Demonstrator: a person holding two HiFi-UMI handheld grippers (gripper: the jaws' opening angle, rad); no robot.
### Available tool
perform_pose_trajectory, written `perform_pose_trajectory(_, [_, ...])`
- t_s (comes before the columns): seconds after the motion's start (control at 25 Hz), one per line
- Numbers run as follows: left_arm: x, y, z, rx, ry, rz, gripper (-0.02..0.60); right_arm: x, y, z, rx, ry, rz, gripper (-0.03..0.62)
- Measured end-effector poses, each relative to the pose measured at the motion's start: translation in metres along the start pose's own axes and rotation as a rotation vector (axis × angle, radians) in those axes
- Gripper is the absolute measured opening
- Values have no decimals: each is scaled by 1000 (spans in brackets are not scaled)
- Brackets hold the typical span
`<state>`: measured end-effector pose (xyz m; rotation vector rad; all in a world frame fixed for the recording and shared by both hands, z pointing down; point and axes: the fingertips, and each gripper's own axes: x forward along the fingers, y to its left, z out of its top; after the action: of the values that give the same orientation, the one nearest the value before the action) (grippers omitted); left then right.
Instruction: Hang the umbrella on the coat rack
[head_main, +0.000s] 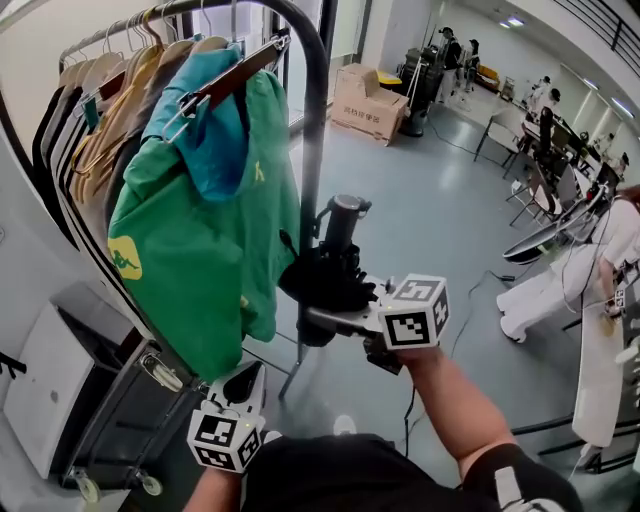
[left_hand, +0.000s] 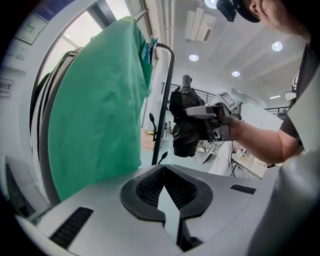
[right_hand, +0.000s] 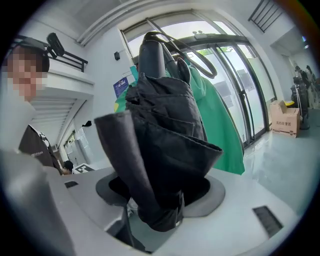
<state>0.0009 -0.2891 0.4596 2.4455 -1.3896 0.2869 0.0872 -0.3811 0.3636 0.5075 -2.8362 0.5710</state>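
A folded black umbrella (head_main: 325, 280) stands upright with its handle (head_main: 343, 214) on top, just right of the coat rack's black pole (head_main: 316, 150). My right gripper (head_main: 325, 318) is shut on the umbrella's lower part; in the right gripper view the dark fabric (right_hand: 165, 145) fills the jaws (right_hand: 160, 197). A strap loop (right_hand: 200, 55) hangs from the handle. My left gripper (head_main: 240, 385) sits low, under a green garment (head_main: 200, 230), shut with nothing held (left_hand: 164, 172). The left gripper view shows the umbrella (left_hand: 185, 130) beside the pole (left_hand: 165, 100).
Several garments on hangers (head_main: 110, 90) crowd the rail. A white cabinet (head_main: 50, 390) stands at lower left, and the rack's wheeled base (head_main: 150, 485) below. Cardboard boxes (head_main: 365, 100) sit farther back. A person in white (head_main: 560, 275) and desks are at the right.
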Motion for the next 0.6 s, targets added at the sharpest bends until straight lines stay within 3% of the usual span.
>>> perform_pose_trajectory(0.32, [-8, 2, -6, -26, 3, 26, 15, 12, 1, 22, -4, 2, 32, 250])
perform_pose_trajectory(0.6, [-12, 3, -6, -25, 1, 36, 15, 21, 9, 11, -18, 39, 42, 250])
